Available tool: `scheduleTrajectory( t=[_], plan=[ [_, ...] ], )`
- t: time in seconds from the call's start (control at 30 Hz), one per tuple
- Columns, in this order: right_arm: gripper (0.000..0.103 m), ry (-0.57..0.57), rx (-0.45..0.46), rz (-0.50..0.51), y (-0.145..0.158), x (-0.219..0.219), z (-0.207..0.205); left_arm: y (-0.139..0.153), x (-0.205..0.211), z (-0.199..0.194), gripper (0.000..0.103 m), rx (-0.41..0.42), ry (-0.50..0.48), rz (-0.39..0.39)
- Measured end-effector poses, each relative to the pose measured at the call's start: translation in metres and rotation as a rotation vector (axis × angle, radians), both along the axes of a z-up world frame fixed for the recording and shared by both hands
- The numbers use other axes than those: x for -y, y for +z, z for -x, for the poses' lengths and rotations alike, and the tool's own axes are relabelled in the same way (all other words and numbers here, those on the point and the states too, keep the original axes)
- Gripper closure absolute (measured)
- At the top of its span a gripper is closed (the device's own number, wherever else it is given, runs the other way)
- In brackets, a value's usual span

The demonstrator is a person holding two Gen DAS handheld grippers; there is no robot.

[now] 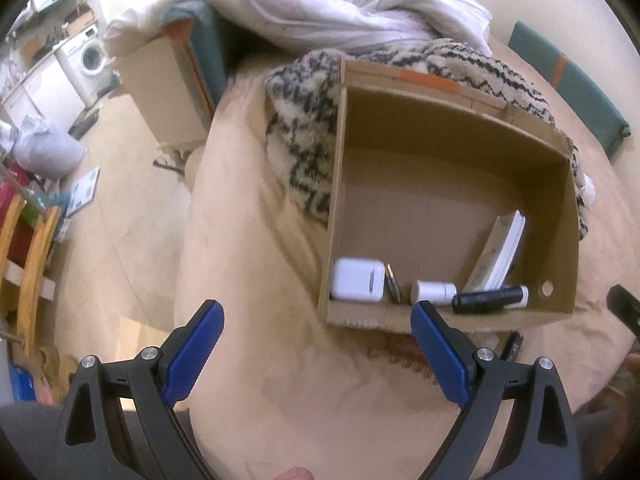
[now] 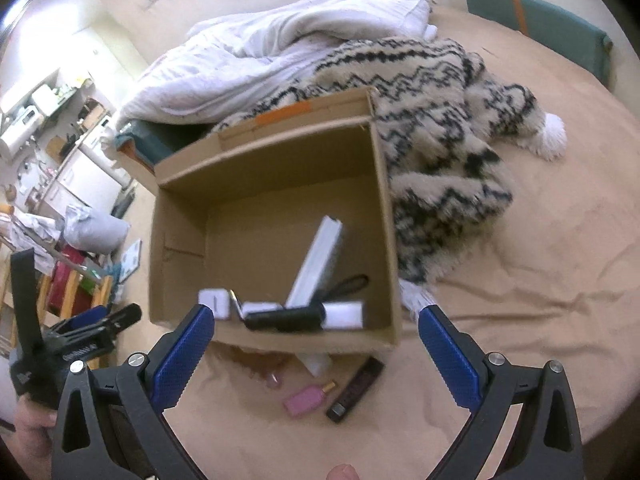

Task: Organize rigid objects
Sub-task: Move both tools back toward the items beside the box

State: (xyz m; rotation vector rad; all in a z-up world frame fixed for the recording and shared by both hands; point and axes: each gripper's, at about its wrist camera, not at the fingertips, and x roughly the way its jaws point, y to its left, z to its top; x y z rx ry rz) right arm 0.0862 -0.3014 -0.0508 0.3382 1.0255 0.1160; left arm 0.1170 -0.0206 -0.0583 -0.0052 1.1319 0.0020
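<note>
An open cardboard box sits on the tan bedsheet. Along its near wall lie a white earbud case, a white bottle, a black cylinder and a leaning white flat box. On the sheet before the box lie a pink perfume bottle, a dark slim bar and a white object. My left gripper is open and empty, just short of the box. My right gripper is open and empty above the box's near wall.
A zigzag-patterned fluffy blanket and a white duvet lie behind and beside the box. The bed edge drops to the floor at left. The left gripper shows at the left of the right wrist view.
</note>
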Motion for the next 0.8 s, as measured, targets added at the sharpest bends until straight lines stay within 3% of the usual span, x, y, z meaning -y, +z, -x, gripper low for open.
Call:
scheduleTrajectory(
  t=[0.13,0.6,0.67,0.73,0.8],
  plan=[
    [0.000,0.002,-0.052,0.088,-0.017,-0.001,0.006,-0.009,-0.001,0.007,0.009,-0.041,0.008,0.022],
    [0.000,-0.120,-0.329,-0.062,-0.079,0.029,0.000,-0.026,-0.012,0.007,0.009,-0.115,0.065,0.064],
    [0.022,-0.116,-0.360,-0.087,-0.090,0.030,-0.002,-0.027,-0.012,0.006,0.009,-0.125,0.071,0.075],
    [0.031,-0.109,-0.395,-0.082,-0.100,0.027,-0.004,-0.027,-0.012,0.005,0.009,-0.130,0.079,0.074],
    [0.047,-0.102,-0.444,-0.128,-0.114,0.024,-0.006,-0.026,-0.013,0.004,0.009,-0.122,0.093,0.062]
  ],
)
